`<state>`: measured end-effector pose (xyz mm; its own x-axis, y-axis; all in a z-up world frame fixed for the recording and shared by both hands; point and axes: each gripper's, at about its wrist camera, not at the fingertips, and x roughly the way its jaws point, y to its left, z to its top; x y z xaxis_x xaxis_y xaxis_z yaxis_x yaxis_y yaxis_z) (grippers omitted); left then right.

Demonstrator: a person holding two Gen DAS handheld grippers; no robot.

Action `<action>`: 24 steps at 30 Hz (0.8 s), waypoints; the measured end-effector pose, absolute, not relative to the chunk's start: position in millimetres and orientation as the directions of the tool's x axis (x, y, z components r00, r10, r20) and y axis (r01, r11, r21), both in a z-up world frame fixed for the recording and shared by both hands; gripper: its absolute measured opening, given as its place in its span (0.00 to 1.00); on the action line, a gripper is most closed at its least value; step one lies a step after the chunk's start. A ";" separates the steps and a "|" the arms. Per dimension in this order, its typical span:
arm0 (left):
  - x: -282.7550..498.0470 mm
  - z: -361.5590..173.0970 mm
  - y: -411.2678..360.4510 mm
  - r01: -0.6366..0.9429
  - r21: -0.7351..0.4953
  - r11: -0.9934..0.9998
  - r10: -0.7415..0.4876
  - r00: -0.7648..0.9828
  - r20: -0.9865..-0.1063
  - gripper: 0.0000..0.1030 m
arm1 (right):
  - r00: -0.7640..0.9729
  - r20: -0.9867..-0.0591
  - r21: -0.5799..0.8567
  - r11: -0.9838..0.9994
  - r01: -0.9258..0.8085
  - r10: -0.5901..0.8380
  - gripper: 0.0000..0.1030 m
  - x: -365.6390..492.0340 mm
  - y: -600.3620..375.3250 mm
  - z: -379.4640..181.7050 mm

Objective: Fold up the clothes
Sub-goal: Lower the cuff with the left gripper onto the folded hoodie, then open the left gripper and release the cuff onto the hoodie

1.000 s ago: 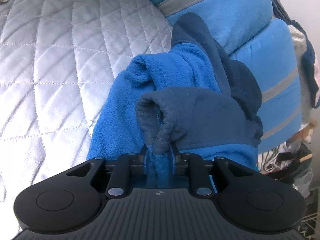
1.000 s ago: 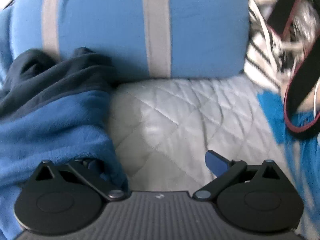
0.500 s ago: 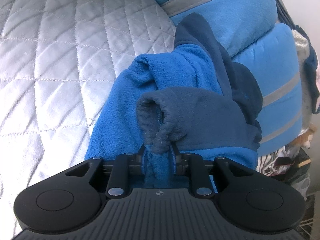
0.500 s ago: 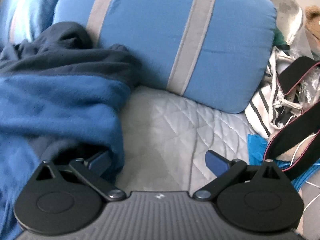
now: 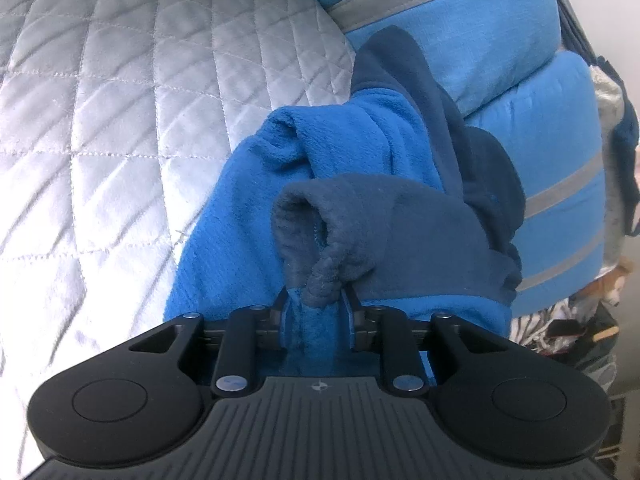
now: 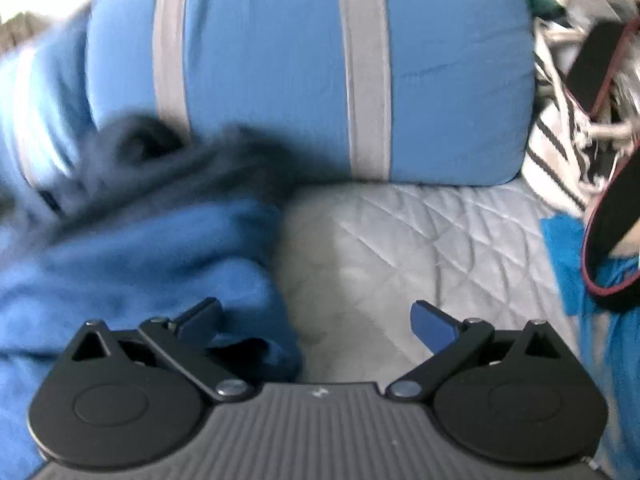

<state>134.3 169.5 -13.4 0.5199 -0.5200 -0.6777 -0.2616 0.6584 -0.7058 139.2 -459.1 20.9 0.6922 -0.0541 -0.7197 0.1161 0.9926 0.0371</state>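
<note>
Quilted grey cover [image 5: 120, 120] spans the bed; bare quilting lies wide to the left of the fleece [image 5: 360, 152] in the left wrist view, and a bare patch [image 6: 400, 240] sits ahead of the right gripper [image 6: 316, 318] in its own view; blue pillows [image 5: 500, 40] with grey stripes bound the far side, one pillow [image 6: 280, 60] closing off the back edge in the right view; fleece, bright blue with navy parts, lies bunched on the cover and leans against the pillows, its navy cuff edge rolled over near the tongs; left gripper [image 5: 316, 304] pressed together on a fold of the fleece, fabric pinched between the blue pads; right gripper spread wide, nothing between its fingers, left finger [image 6: 200, 316] over or touching the fleece edge (blur, cannot tell which), right finger [image 6: 432, 320] above bare quilt; fleece [image 6: 140, 260] fills the left half of the right view, motion-blurred; striped cloth [image 6: 560, 152] and a dark strap [image 6: 608, 220] crowd the right margin beside the pillow; clutter [image 5: 560, 328] at the far right of the left view, too small to identify.
</note>
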 end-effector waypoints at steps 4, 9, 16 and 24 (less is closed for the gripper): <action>134.7 -8.2 163.2 -0.210 -0.743 0.635 -0.568 0.524 -0.634 0.23 | 0.656 -0.740 -0.073 0.987 0.143 -0.149 1.00 155.1 -462.7 2.7; 140.2 -10.1 155.0 -0.176 -0.736 0.653 -0.582 0.505 -0.637 0.28 | 0.633 -0.728 -0.176 0.964 0.200 -0.264 1.00 162.8 -472.3 -14.4; 144.0 -19.1 156.2 -0.214 -0.734 0.645 -0.579 0.490 -0.652 0.32 | 0.680 -0.686 -0.105 0.959 0.262 -0.260 1.00 137.1 -488.3 -2.0; 143.5 -22.0 156.1 -0.226 -0.736 0.638 -0.576 0.494 -0.651 0.35 | 0.737 -0.661 -0.173 0.984 0.032 -0.140 0.95 107.0 -471.5 13.6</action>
<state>143.5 156.1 -22.0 0.4937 -0.5761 -0.6514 -0.2261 0.6383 -0.7359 107.0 -471.5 13.6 0.7370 -0.1403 -0.6612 0.0324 0.9844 -0.1728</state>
